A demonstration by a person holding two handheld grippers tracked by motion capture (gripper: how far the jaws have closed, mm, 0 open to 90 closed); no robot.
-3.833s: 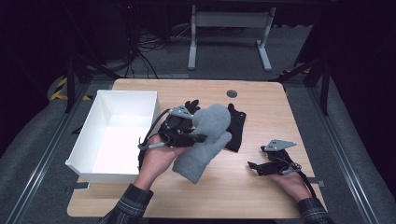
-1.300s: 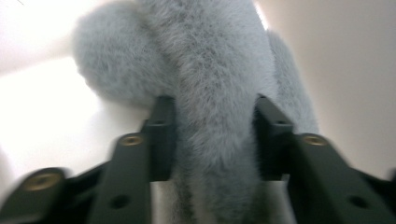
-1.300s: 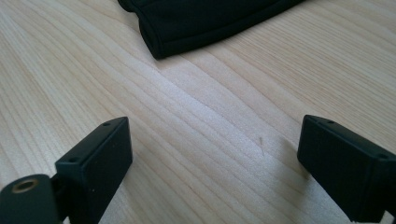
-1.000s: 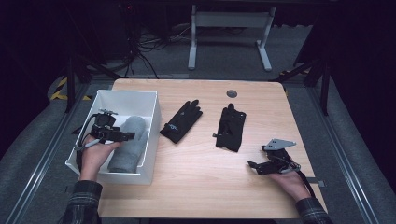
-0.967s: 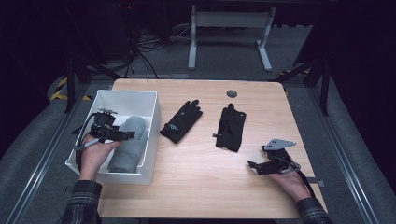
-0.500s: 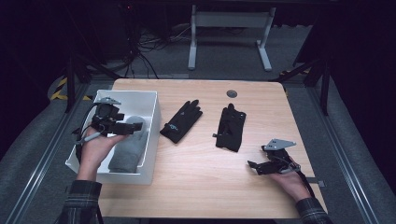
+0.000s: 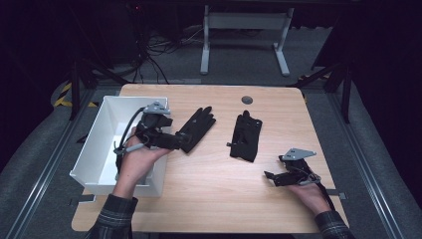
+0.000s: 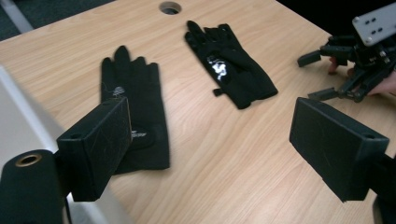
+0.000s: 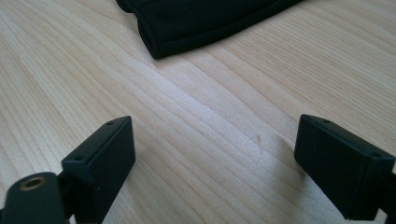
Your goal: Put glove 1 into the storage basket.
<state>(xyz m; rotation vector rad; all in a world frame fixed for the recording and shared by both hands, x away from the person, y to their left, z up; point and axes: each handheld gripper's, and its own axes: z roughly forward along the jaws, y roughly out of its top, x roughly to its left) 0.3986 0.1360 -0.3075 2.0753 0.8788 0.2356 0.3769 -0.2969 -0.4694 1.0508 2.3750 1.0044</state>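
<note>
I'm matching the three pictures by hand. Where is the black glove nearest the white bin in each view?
High view: the glove lies left of centre, just right of the bin, at the left gripper tips.
Left gripper view: left of centre, behind the left jaw.
Right gripper view: I cannot place it there.
Shared landmark: the second glove.

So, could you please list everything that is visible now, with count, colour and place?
gloves: 2, black, flat mid-table; one near the box, one right of it
box: 1, white, table's left edge
table: 1, light wood
cable hole: 1, grey, far edge
left hand-held gripper: 1, black, open, at the left glove's cuff
right hand-held gripper: 1, black, open, low over the table's right
</note>
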